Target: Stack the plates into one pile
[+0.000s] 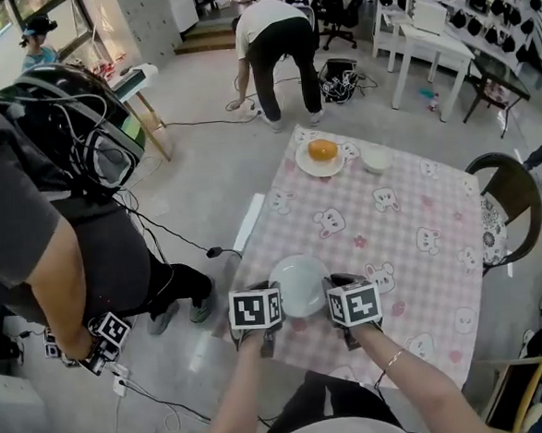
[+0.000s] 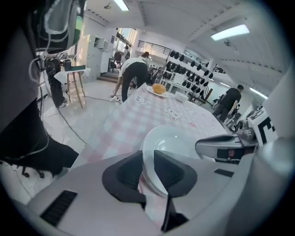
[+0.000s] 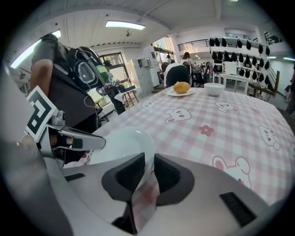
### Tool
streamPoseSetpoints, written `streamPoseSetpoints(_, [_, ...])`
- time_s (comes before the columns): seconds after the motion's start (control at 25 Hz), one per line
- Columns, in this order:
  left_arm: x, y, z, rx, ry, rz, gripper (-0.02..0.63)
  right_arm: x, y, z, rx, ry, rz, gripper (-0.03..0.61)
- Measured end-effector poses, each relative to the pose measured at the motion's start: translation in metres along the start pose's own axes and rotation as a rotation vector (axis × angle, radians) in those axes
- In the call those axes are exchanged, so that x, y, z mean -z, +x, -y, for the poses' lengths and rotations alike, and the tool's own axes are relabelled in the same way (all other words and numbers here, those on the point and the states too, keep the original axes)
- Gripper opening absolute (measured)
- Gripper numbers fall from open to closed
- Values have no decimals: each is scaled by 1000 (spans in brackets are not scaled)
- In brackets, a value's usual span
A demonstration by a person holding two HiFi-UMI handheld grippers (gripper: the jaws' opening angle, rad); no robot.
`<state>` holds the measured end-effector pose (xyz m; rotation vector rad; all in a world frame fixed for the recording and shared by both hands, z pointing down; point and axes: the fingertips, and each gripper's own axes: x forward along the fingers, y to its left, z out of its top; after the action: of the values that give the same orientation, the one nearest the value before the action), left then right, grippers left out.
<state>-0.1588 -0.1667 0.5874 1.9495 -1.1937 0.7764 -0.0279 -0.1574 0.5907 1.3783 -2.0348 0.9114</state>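
Observation:
A white plate (image 1: pixel 299 283) lies low over the near edge of the pink checked table (image 1: pixel 421 237), held from both sides. My left gripper (image 1: pixel 275 305) is shut on its left rim, and my right gripper (image 1: pixel 330 297) is shut on its right rim. In the left gripper view the plate (image 2: pixel 173 140) has its rim wedged between the dark pads of the left gripper (image 2: pixel 147 173). In the right gripper view the plate (image 3: pixel 122 143) runs its rim into the right gripper (image 3: pixel 148 173). Another white plate (image 1: pixel 320 159) with an orange bun on it sits at the far end.
A small white bowl (image 1: pixel 375 160) stands beside the far plate. A person wearing a headset (image 1: pixel 57 207) stands close at the left of the table, and another person (image 1: pixel 277 44) bends over beyond it. A dark chair (image 1: pixel 506 204) is at the right side. Cables lie on the floor.

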Motion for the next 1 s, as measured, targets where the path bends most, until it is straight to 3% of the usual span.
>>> streamPoseSetpoints(0.52, [-3, -4, 2, -48, 4, 68, 89, -1, -6, 10, 19, 17, 71, 100])
streamPoseSetpoints(1.0, [-43, -56, 2, -52, 32, 355, 43, -41, -54, -5, -5, 16, 307, 60])
